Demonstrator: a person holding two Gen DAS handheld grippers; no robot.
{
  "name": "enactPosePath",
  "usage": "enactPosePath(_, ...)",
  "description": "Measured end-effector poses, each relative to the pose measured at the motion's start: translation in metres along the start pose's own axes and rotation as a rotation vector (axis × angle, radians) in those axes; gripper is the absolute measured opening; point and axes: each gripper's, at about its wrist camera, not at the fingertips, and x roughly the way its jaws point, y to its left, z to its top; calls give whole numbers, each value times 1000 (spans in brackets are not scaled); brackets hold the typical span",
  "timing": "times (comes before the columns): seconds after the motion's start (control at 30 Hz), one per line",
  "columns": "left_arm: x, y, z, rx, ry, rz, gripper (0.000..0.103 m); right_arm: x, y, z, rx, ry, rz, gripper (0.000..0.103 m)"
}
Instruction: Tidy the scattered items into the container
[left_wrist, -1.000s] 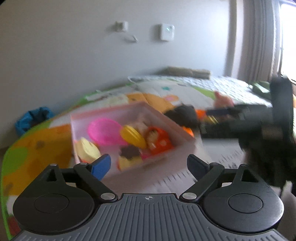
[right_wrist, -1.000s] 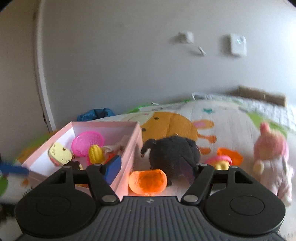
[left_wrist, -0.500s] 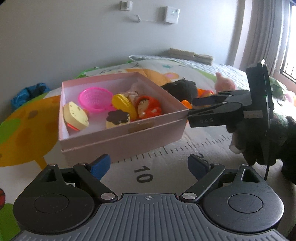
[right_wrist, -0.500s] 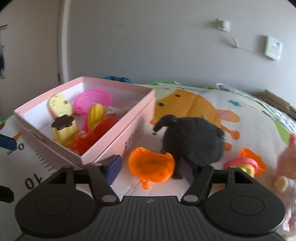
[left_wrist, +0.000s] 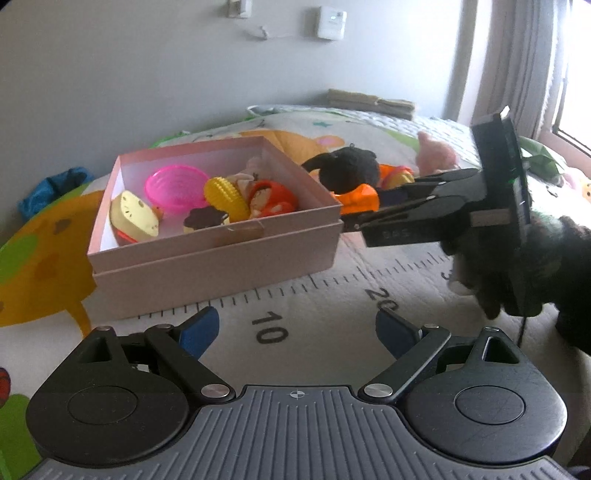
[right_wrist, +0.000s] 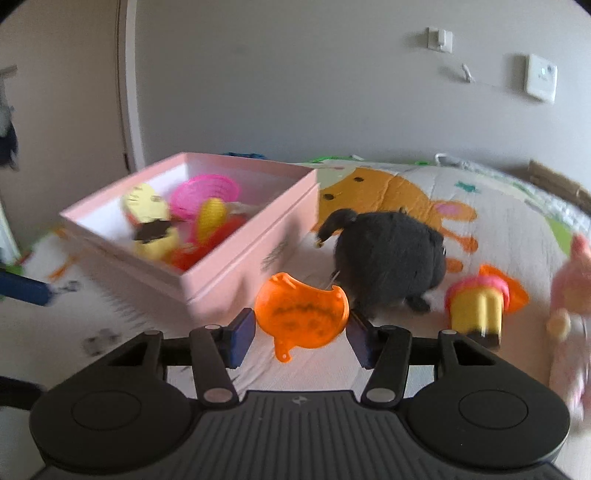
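Observation:
A pink box (left_wrist: 207, 254) (right_wrist: 236, 269) on the play mat holds a pink basket (left_wrist: 173, 186), a yellow corn piece (left_wrist: 223, 195) and other toys. An orange plastic toy (right_wrist: 301, 314) lies on the mat just right of the box, also seen in the left wrist view (left_wrist: 360, 197). My right gripper (right_wrist: 301, 336) is open, its fingers on either side of the orange toy, apart from it. A black plush (right_wrist: 388, 258) sits just behind. My left gripper (left_wrist: 295, 330) is open and empty above the mat, in front of the box.
A yellow and pink toy (right_wrist: 476, 310) and a pink plush (right_wrist: 570, 295) lie right of the black plush. The right gripper's body (left_wrist: 443, 210) and gloved hand (left_wrist: 517, 273) show right of the box. A wall runs behind the mat.
My right gripper has moved down and forward, so its fingers now flank the orange toy. My left gripper has steadied in front of the box, closer to the mat.

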Motion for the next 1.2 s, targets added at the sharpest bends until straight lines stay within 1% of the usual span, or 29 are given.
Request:
enactPosePath(0.1, -5, -8, -5, 43, 4, -20, 95, -25, 19, -17, -6, 29, 62, 54)
enactPosePath(0.17, -7, -17, -11, 88, 20, -45, 95, -40, 36, -30, -19, 53, 121, 54)
enactPosePath(0.27, -12, -34, -24, 176, 43, -76, 95, -58, 54, -46, 5, 79, 207, 54)
enactPosePath(0.3, -14, -39, -28, 202, 47, -85, 95, -61, 60, -48, 0, 82, 216, 54)
enactPosePath(0.4, -21, -52, -36, 265, 45, -114, 95, -68, 66, -51, -2, 73, 206, 55)
enactPosePath(0.43, -21, -56, -38, 278, 43, -118, 95, -72, 65, -50, 7, 66, 202, 57)
enactPosePath(0.47, -21, -59, -39, 287, 40, -117, 95, -76, 63, -49, 11, 56, 199, 62)
enactPosePath(0.57, -14, -65, -38, 292, 37, -99, 95, -91, 47, -41, 49, -3, 195, 64)
enactPosePath(0.63, -8, -69, -34, 284, 26, -80, 95, -98, 28, -34, 86, -48, 140, 64)
enactPosePath(0.67, -4, -71, -31, 277, 20, -77, 95, -99, 20, -31, 97, -64, 87, 64)
enactPosePath(0.73, 5, -74, -24, 255, 8, -79, 95, -97, 4, -26, 98, -86, -81, 64)
enactPosePath(0.8, 16, -78, -17, 241, 7, -79, 95, -88, -10, -23, 70, -99, -243, 64)
enactPosePath(0.83, 22, -80, -14, 240, 8, -74, 95, -83, -17, -22, 65, -99, -286, 64)
enactPosePath(0.87, 27, -83, -12, 243, 6, -68, 94, -77, -24, -21, 68, -97, -309, 64)
enactPosePath(0.9, 31, -84, -11, 248, 5, -65, 90, -69, -33, -19, 81, -90, -319, 64)
enactPosePath(0.93, 34, -86, -10, 253, 5, -64, 78, -61, -40, -17, 90, -80, -327, 64)
enactPosePath(0.97, 37, -88, -9, 258, 10, -65, 69, -53, -48, -17, 96, -71, -340, 64)
enactPosePath(1.03, 41, -88, -9, 257, 18, -72, 64, -33, -60, -15, 105, -54, -367, 64)
enactPosePath(1.07, 41, -89, -9, 258, 19, -74, 59, -22, -63, -14, 109, -49, -369, 64)
enactPosePath(1.13, 42, -88, -10, 265, 22, -73, 50, -3, -69, -10, 112, -38, -372, 64)
enactPosePath(1.2, 43, -84, -11, 260, 29, -63, 49, 12, -75, -7, 111, -39, -379, 64)
